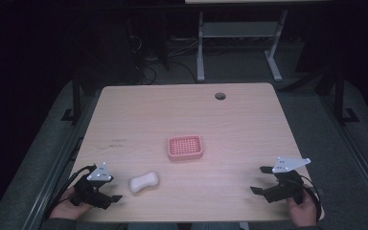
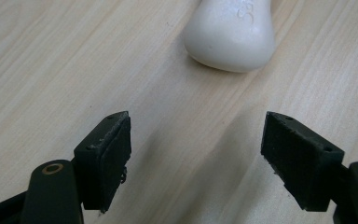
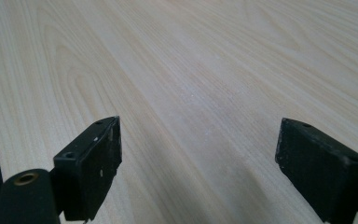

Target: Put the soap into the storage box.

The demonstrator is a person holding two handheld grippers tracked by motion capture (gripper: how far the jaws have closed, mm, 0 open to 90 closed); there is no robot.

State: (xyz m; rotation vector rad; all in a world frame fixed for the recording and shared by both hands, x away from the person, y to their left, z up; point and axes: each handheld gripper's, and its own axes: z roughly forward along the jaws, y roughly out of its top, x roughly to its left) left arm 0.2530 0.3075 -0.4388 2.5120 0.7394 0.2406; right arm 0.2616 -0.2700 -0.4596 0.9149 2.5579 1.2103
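The white, waisted bar of soap (image 1: 143,182) lies flat on the light wood-grain worktop (image 1: 239,120), near the front edge and left of centre. The pink rectangular perforated soap dish (image 1: 185,147) sits apart from it, toward the middle of the worktop, and is empty.

Handling, as a judgement: the bar is rigid and probably light, with a smooth, rounded surface that may slip under pad pressure (embossed lettering shows on its top face in the left gripper view). The narrow waist between the two bulbous ends looks the most secure place to take hold, since the pads would seat in the taper.

The left gripper (image 1: 106,193) rests low at the front-left corner, held in a hand (image 1: 66,208), pointed at the bar. Its jaws stand wide apart and hold nothing; the near end of the soap (image 2: 230,35) lies just ahead of them, not yet between the pads.

The right gripper (image 1: 263,179) sits at the front-right, well apart from both objects, jaws likewise spread wide and empty over bare worktop (image 3: 191,70).
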